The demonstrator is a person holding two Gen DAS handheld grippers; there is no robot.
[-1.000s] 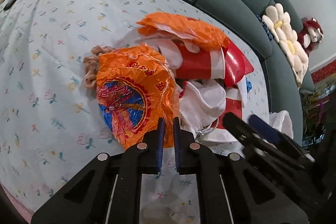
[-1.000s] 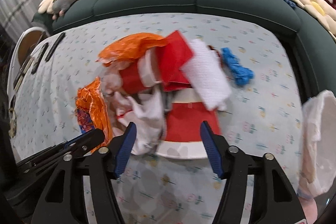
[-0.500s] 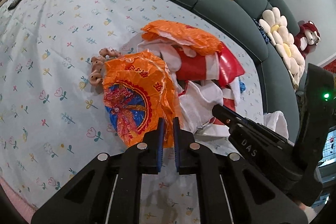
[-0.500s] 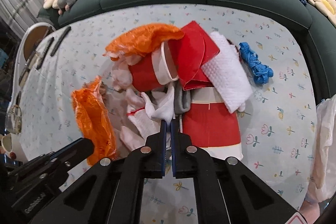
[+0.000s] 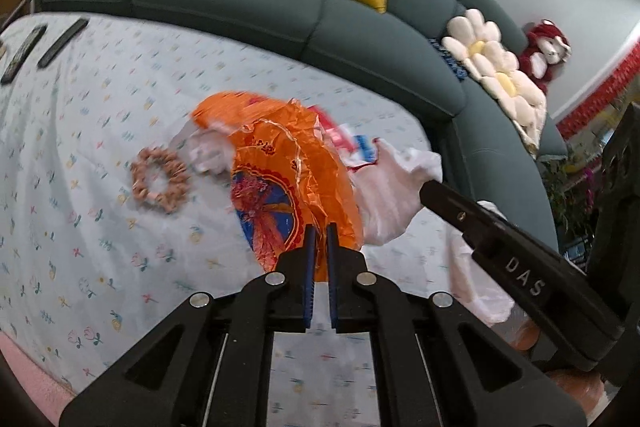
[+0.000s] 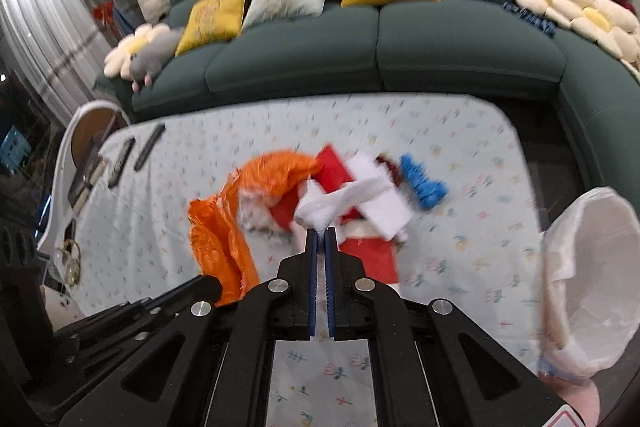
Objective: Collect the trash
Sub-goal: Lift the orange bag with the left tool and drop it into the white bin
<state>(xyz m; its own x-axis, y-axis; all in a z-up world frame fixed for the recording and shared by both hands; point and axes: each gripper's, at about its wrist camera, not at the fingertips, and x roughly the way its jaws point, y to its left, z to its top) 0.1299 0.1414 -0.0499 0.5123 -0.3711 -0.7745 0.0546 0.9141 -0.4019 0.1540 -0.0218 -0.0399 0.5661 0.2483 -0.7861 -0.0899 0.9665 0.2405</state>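
Observation:
My left gripper (image 5: 320, 227) is shut on an orange foil wrapper (image 5: 288, 179) with a blue and red print and holds it lifted above the flowered tablecloth (image 5: 100, 227). My right gripper (image 6: 321, 231) is shut on a crumpled white tissue (image 6: 340, 203), lifted over the trash pile; in the left wrist view the tissue (image 5: 396, 183) hangs at the right. On the table lie another orange wrapper (image 6: 276, 175), red and white paper cups (image 6: 368, 251) and a white napkin (image 6: 384, 207). A bin lined with a white bag (image 6: 588, 267) stands at the right table edge.
A pink scrunchie (image 5: 160, 181) and a blue scrunchie (image 6: 422, 183) lie beside the pile. Two remotes (image 5: 40, 45) lie at the far left. A green sofa (image 6: 380, 43) with cushions wraps around the table's far side and right.
Both grippers have risen and pulled back, lifting the orange wrapper and the white tissue off the pile. The pink scrunchie now lies uncovered. One second ago the right gripper was open.

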